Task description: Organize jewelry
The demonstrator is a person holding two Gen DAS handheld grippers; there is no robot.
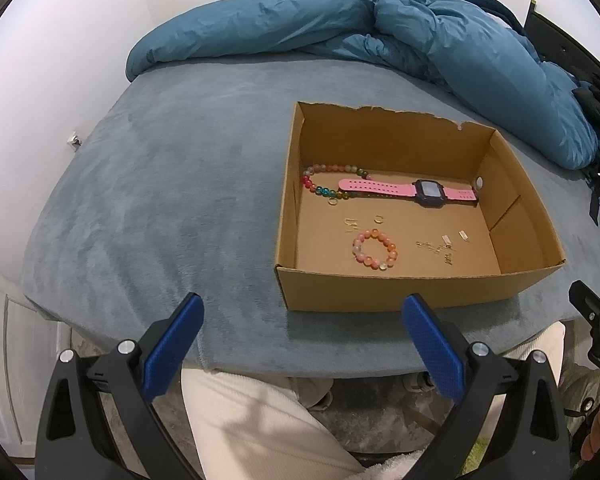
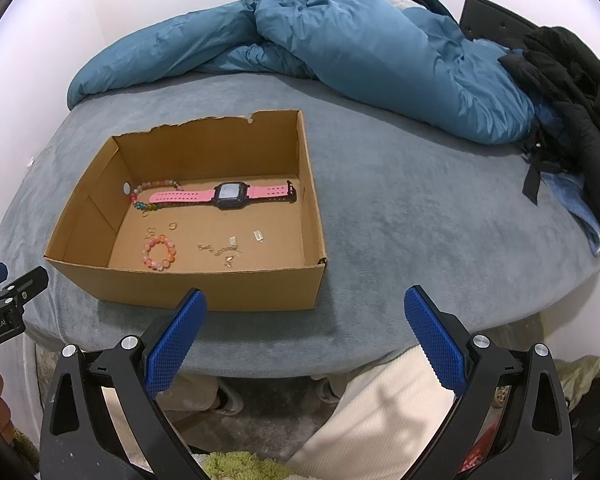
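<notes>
An open cardboard box (image 1: 340, 292) (image 2: 220, 296) stands on the grey bed. Inside lie a pink watch (image 1: 428, 191) (image 2: 230, 194), a multicoloured bead strand (image 1: 320, 186) (image 2: 148, 200), a small pink bead bracelet (image 1: 374, 249) (image 2: 159, 255), small gold rings (image 1: 378, 219) (image 2: 173, 225) and gold chain pieces (image 1: 440, 249) (image 2: 220, 250). My left gripper (image 1: 302, 316) is open and empty, in front of the box's near left corner. My right gripper (image 2: 306, 310) is open and empty, in front of the box's near right corner.
A rumpled blue duvet (image 1: 380, 36) (image 2: 340, 52) lies along the back of the bed. Dark clothes (image 2: 572, 92) are piled at the far right. The grey blanket (image 1: 160, 200) (image 2: 440, 220) spreads around the box. The person's legs (image 1: 260, 420) are below the bed edge.
</notes>
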